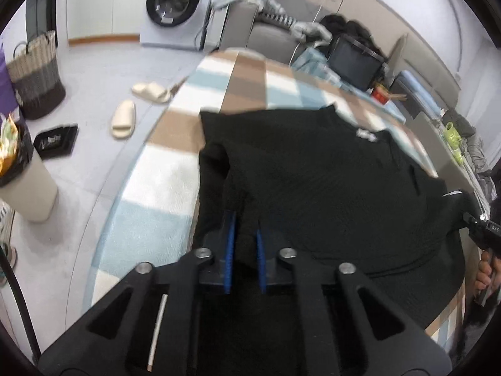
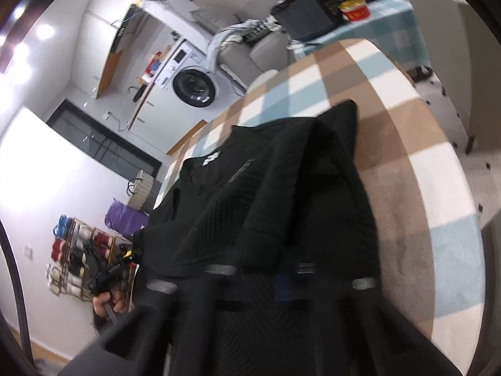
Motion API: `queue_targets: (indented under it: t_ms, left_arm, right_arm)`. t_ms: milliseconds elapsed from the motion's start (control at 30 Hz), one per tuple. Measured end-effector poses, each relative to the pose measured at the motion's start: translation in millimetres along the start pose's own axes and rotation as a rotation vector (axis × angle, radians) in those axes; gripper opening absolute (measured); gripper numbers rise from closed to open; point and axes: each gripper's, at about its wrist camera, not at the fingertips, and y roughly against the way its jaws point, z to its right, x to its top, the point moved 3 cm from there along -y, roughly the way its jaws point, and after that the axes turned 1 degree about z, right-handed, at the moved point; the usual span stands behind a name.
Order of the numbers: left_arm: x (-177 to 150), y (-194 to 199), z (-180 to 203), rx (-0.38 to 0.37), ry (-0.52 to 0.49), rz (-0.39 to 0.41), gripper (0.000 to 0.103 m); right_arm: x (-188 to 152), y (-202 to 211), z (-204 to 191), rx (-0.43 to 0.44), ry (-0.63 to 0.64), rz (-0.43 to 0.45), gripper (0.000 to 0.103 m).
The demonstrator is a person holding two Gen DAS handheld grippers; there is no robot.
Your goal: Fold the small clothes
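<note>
A black garment (image 1: 313,181) with a small white logo lies on a checked blanket (image 1: 175,169) over a table. My left gripper (image 1: 245,235) is shut on the garment's near edge, with black cloth pinched between the blue pads (image 1: 230,244). In the right wrist view the same black garment (image 2: 281,188) is bunched and lifted over my right gripper (image 2: 269,279), which is shut on its cloth; its fingertips are mostly hidden by the fabric. The other hand-held gripper shows at the right edge of the left wrist view (image 1: 482,232) and at lower left in the right wrist view (image 2: 109,275).
A washing machine (image 1: 175,6) stands at the back. Slippers (image 1: 125,119), a woven basket (image 1: 37,75) and a bin (image 1: 28,181) are on the floor to the left. A black box (image 1: 353,62) and a red container (image 2: 355,11) sit past the table's far end.
</note>
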Motion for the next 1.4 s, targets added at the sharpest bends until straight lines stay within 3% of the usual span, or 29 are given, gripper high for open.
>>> queue_targets:
  t_ms: [167,300,333,367,433,500,567,833,1100,1267,1400]
  left_arm:
    - [43,16,11,-0.049,0.011,0.097,0.007]
    - [89,-2,6,-0.064,0.093,0.127,0.007]
    - [95,-7,2,-0.059,0.112,0.130,0.016]
    - [100,-13,-1,-0.051,0.128,0.124,0.033]
    - [104,-25,-10,-0.035,0.182,0.080,0.053]
    - [101,-27,-13,-0.045,0.189,0.079,0.057]
    - [97,-27,-12,-0.035,0.160,0.082,0.063]
    - [77,-27,-13,0.029,0.107,0.077,0.064]
    - [54,-34,-12,0.096,0.061,0.029,0.064]
    - [34,-18,-9,0.117,0.019,0.024,0.065]
    - [13,-3,-10,0.102,0.011,-0.001,0.074]
  right_arm:
    - [32,9,-8,0.105,-0.058,0.083,0.007]
    - [77,2,10,0.068,-0.207,0.213,0.007]
    - [85,-4,20,0.027,-0.261,0.220,0.008]
    - [95,-13,32,-0.038,-0.295,0.203,0.012]
    - [99,-22,44,-0.117,-0.320,0.178,0.013]
    - [96,-26,41,-0.134,-0.277,0.157,0.017]
    - [91,-22,36,-0.171,-0.230,0.163,0.038]
    - [83,3,34,-0.233,-0.158,0.200,0.048]
    - [55,-1,33,-0.274,-0.104,0.102,0.057]
    - [28,-3,22,-0.269,-0.020,0.027,0.076]
    - [7,-3,16,-0.280,0.043,-0.026,0.080]
